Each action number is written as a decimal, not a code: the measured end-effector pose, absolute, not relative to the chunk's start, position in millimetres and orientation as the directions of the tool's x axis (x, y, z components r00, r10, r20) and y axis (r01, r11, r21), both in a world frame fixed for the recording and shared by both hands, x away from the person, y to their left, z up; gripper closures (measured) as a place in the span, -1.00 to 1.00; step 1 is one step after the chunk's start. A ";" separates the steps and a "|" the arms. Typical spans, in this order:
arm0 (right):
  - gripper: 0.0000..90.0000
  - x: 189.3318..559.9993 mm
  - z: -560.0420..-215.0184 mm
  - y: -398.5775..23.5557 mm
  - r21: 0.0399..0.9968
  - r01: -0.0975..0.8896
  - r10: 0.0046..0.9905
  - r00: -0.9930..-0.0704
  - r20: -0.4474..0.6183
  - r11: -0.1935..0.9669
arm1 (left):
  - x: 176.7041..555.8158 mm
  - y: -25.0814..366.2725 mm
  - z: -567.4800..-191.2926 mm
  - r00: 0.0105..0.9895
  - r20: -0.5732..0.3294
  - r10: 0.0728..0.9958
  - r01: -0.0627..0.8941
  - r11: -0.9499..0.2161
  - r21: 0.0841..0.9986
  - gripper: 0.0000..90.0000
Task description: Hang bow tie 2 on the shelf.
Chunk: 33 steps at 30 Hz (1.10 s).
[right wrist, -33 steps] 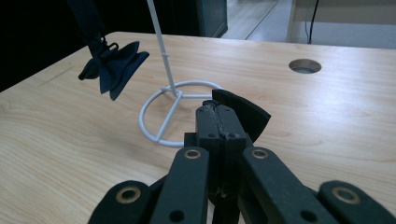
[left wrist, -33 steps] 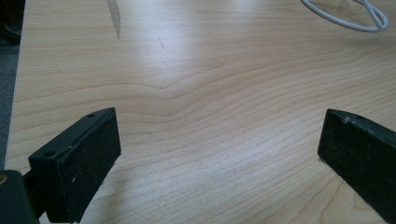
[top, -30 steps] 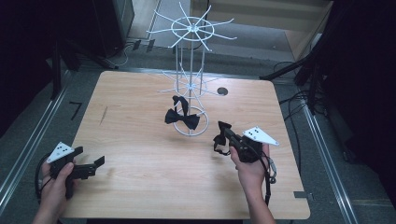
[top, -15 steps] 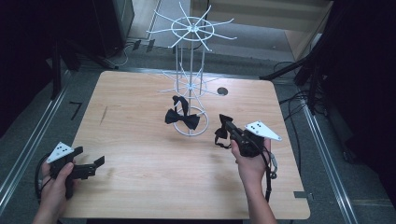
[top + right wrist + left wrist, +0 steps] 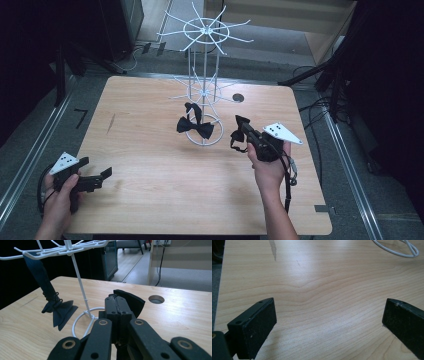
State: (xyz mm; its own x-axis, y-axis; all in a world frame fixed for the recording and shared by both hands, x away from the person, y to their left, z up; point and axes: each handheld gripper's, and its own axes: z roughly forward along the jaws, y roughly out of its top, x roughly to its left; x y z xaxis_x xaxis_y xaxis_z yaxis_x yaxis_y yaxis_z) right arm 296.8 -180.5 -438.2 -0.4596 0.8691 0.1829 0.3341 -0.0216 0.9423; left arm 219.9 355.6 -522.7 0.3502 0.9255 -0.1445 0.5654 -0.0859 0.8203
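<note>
Pinching a black bow tie (image 5: 239, 131), the right gripper (image 5: 246, 134) hovers at three o'clock of the white rack (image 5: 204, 90); the left gripper (image 5: 102, 176) rests spread on the bench (image 5: 150, 165).

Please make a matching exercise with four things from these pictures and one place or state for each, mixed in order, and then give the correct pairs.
Things:
1. left gripper
2. right gripper
3. hanging bow tie
4. white wire rack

Places or states:
A. stands on the wooden table, with spokes at two levels
B. open, with nothing between its fingers
C. hangs from a lower spoke of the rack
D. shut on a second black bow tie

Pairs: 1-B, 2-D, 3-C, 4-A
</note>
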 end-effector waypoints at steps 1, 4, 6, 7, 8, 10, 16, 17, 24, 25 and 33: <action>1.00 296.8 -438.2 -180.5 0.942 0.334 0.869 -0.460 0.183 -0.022 | 219.9 355.6 -522.7 0.350 -0.145 0.925 0.565 -0.086 0.820 -1.00; 1.00 299.0 -435.8 -179.6 0.944 0.329 0.870 -0.458 0.184 -0.026 | 219.9 355.8 -522.7 0.351 -0.145 0.925 0.566 -0.086 0.820 -1.00; 1.00 301.4 -433.8 -179.3 0.944 0.327 0.870 -0.455 0.192 -0.037 | 219.9 356.0 -522.6 0.351 -0.146 0.925 0.567 -0.086 0.819 -1.00; 1.00 302.2 -433.2 -178.8 0.945 0.326 0.870 -0.454 0.192 -0.038 | 219.9 356.0 -522.6 0.351 -0.146 0.925 0.567 -0.085 0.819 -1.00; 1.00 302.5 -432.5 -178.2 0.944 0.326 0.869 -0.455 0.195 -0.041 | 219.9 356.0 -522.6 0.351 -0.147 0.925 0.567 -0.085 0.819 -1.00; 1.00 303.0 -431.6 -177.7 0.945 0.324 0.870 -0.454 0.194 -0.042 | 219.9 356.0 -522.6 0.351 -0.146 0.925 0.567 -0.085 0.819 -1.00; 1.00 305.5 -426.3 -174.8 0.948 0.315 0.870 -0.453 0.193 -0.046 | 220.0 356.1 -522.6 0.351 -0.147 0.925 0.567 -0.085 0.819 -1.00; 1.00 305.7 -425.7 -174.5 0.949 0.313 0.870 -0.453 0.193 -0.047 | 220.0 356.1 -522.6 0.352 -0.147 0.924 0.567 -0.085 0.819 -1.00; 1.00 307.8 -422.5 -174.4 0.951 0.304 0.872 -0.448 0.195 -0.056 | 220.0 356.2 -522.6 0.352 -0.146 0.924 0.566 -0.086 0.820 -1.00; 1.00 307.8 -422.5 -174.4 0.951 0.304 0.872 -0.448 0.195 -0.056 | 220.0 356.2 -522.6 0.352 -0.146 0.924 0.566 -0.086 0.820 -1.00; 1.00 310.6 -414.2 -173.8 0.956 0.288 0.874 -0.446 0.192 -0.063 | 220.0 355.7 -522.7 0.351 -0.148 0.925 0.566 -0.083 0.820 -1.00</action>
